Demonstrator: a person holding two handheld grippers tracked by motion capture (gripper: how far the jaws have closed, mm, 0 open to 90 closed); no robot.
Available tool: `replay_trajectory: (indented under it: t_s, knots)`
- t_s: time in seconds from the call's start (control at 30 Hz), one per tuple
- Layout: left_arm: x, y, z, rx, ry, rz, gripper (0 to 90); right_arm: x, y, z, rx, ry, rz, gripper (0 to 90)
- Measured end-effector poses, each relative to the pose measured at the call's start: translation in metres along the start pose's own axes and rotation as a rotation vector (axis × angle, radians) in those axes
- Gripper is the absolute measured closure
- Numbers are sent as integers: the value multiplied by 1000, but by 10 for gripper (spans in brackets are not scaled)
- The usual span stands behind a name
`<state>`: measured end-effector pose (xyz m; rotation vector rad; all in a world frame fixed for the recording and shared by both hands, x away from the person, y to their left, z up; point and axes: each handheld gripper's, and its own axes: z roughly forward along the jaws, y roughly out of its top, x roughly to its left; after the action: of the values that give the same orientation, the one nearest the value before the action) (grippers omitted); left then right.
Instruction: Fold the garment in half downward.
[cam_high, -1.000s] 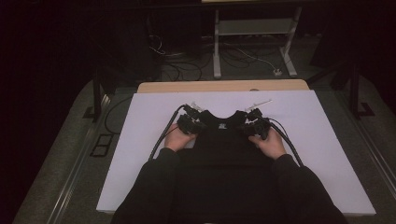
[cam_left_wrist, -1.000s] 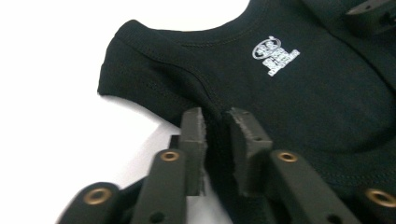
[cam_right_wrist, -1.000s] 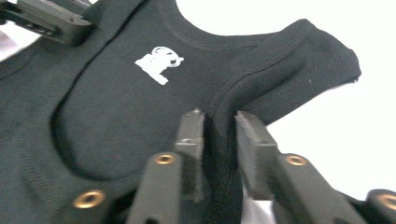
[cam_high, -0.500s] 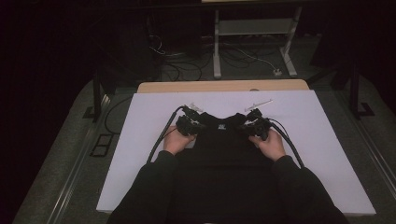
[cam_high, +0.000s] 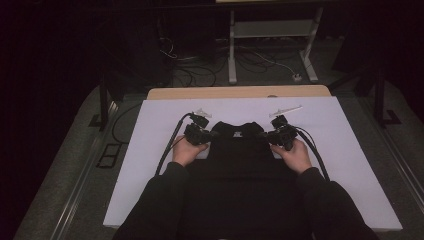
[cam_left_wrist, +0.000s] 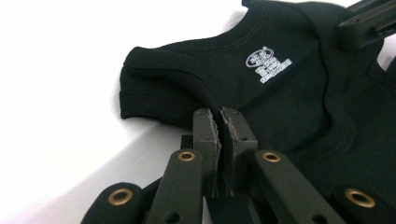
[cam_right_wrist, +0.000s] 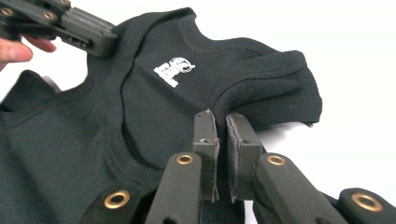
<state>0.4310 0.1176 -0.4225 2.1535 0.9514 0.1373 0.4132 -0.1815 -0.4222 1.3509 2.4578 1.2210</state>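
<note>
A black T-shirt (cam_high: 240, 150) lies collar-away on the white table cover (cam_high: 145, 150), with a small white logo inside the neck (cam_left_wrist: 267, 63). My left gripper (cam_high: 210, 134) is shut on the shirt's left shoulder, beside the sleeve (cam_left_wrist: 154, 95); its jaws (cam_left_wrist: 219, 114) pinch the fabric fold. My right gripper (cam_high: 268, 135) is shut on the other shoulder, and its jaws (cam_right_wrist: 222, 119) clamp the cloth next to the right sleeve (cam_right_wrist: 280, 88). The lower shirt is hidden under the person's forearms.
The wooden table edge (cam_high: 240, 93) shows beyond the white cover. Behind it stand a metal frame (cam_high: 270, 35) and floor cables (cam_high: 200, 65). Each gripper's cable (cam_high: 167, 150) trails back over the cover. White cover lies bare to both sides of the shirt.
Both grippers have drifted slightly apart and toward the person, still holding the shirt's shoulders. Otherwise nothing has visibly changed.
</note>
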Motion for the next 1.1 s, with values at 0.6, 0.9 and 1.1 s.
replay_trajectory:
  t_s: [0.6,0.9,1.1]
  knots:
    - [-8,0,-26,-82,-47,-15,836,7,1,-28,-59,61,9,819]
    - [-14,1,-38,-99,-66,-13,836,13,-1,-37,-78,71,13,819]
    - [-18,-2,-46,-116,-75,-19,836,17,-2,-44,-86,82,13,819]
